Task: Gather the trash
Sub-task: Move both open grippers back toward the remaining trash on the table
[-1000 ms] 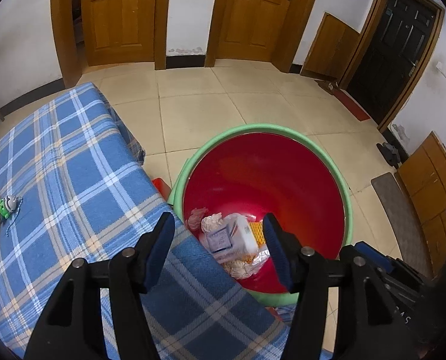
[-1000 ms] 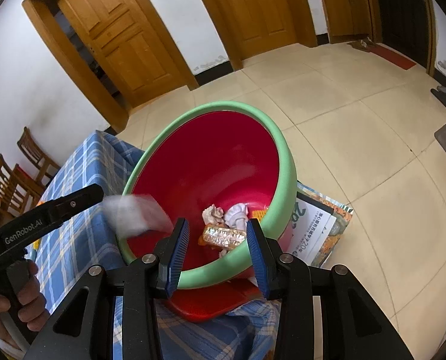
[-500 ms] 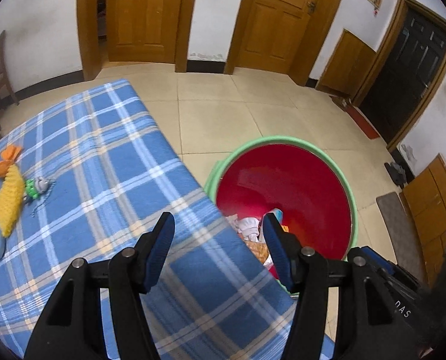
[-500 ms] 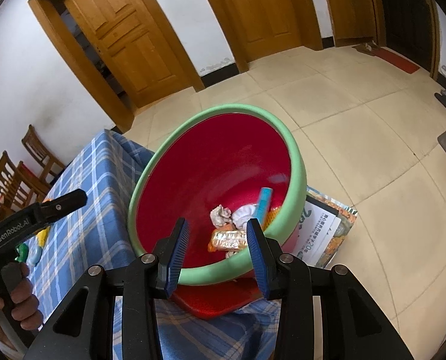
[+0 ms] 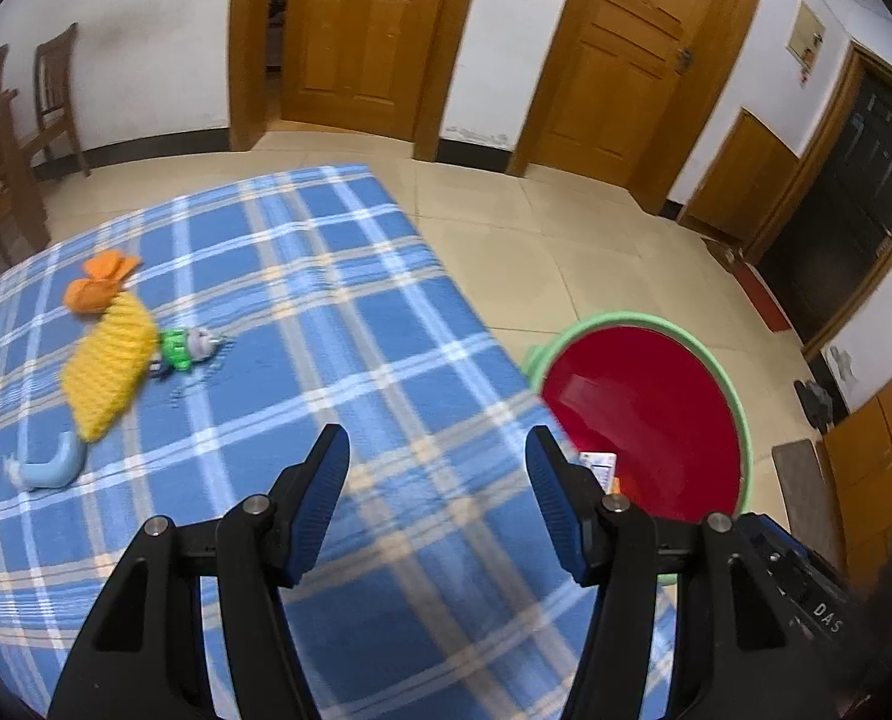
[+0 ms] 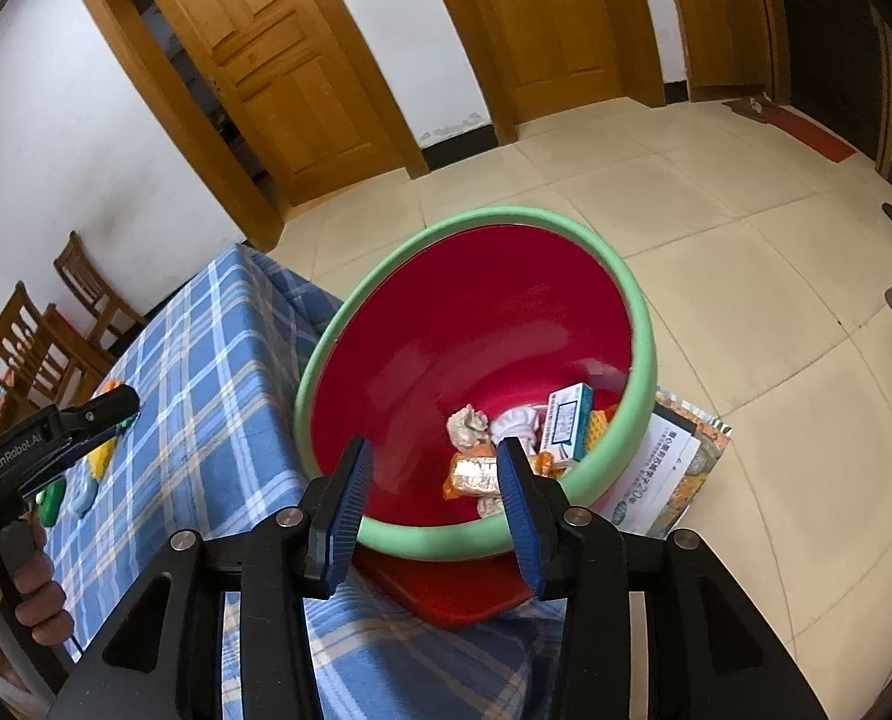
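A red basin with a green rim (image 6: 641, 324) stands beside the table and holds the trash: a crumpled paper ball (image 6: 466, 425), a white box (image 6: 566, 426) and an orange-and-silver wrapper (image 6: 473, 474). My right gripper (image 6: 434, 453) hovers over the basin's near rim; its jaws are opening and nothing is between them. My left gripper (image 5: 437, 444) is open and empty above the blue plaid tablecloth (image 5: 350, 312). From there the basin's rim (image 5: 620, 318) lies to the right, with the box (image 5: 599, 465) peeking past the right finger.
On the cloth at the left lie a yellow knitted toy with an orange bow (image 5: 110, 360), a small green toy (image 5: 179, 348) and a pale blue piece (image 5: 50, 468). Wooden chairs (image 5: 2, 138) stand at far left. A printed sheet (image 6: 668, 474) lies on the tiled floor by the basin.
My left gripper has swung left, away from the basin and over the table, bringing the toys into view. A white box has landed among the trash. The right jaws have widened slightly.
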`<control>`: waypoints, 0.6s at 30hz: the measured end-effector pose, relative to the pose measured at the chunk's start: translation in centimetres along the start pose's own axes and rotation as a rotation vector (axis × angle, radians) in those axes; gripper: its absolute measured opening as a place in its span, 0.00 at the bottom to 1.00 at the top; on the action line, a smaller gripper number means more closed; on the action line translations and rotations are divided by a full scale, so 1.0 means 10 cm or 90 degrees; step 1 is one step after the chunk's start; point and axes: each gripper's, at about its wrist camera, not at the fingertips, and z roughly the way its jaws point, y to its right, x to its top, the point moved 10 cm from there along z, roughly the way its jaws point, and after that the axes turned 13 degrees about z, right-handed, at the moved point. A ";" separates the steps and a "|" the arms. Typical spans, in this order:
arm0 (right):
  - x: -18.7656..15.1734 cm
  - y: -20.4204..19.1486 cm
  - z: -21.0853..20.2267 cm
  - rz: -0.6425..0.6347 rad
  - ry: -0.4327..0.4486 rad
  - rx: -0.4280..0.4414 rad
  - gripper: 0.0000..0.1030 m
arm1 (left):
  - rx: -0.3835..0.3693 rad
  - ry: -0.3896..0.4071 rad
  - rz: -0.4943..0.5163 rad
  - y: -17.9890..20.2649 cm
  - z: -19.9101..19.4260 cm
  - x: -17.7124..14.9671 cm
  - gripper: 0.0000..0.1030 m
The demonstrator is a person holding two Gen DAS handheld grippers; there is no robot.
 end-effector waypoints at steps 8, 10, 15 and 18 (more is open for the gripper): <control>-0.04 -0.15 0.02 -0.016 -0.005 -0.001 0.45 | 0.054 0.006 -0.029 -0.57 -0.09 -0.05 0.59; -0.04 -0.17 0.02 -0.018 -0.005 -0.002 0.46 | 0.072 0.007 -0.039 -0.74 -0.12 -0.05 0.59; -0.07 -0.25 0.06 -0.024 -0.011 -0.005 0.46 | 0.104 0.003 -0.068 -1.16 -0.10 -0.07 0.60; -0.08 -0.29 0.10 -0.028 -0.015 -0.008 0.46 | 0.123 -0.004 -0.080 -1.37 -0.07 -0.09 0.61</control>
